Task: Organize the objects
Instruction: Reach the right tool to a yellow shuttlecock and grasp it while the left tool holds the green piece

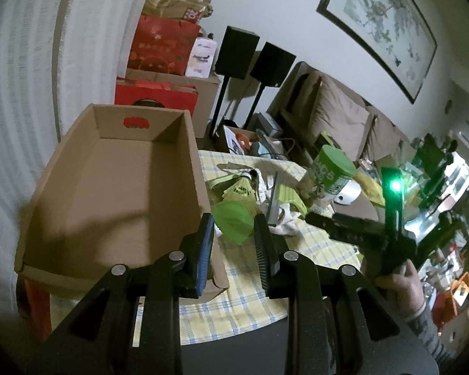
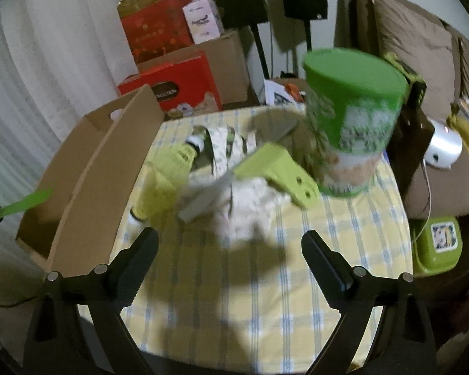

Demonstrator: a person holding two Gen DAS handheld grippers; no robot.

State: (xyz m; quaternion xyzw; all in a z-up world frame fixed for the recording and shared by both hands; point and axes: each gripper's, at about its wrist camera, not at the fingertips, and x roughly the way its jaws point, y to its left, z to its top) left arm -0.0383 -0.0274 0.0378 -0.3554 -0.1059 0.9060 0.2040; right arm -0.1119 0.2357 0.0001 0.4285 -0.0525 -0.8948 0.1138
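My left tool [image 1: 233, 234] sits loosely around a green shuttlecock [image 1: 234, 222] beside the empty cardboard box [image 1: 109, 187]; right tool [image 2: 229, 243] gapes empty above the desk [image 2: 265, 281]; light shuttlecock may slip before the box.

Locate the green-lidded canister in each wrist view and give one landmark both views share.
Left wrist view: the green-lidded canister stands right of centre on the checked tablecloth, beyond the left tool.
Right wrist view: it fills the upper right, blurred, above the right tool.
Shared landmark: the open cardboard box at the table's left edge.
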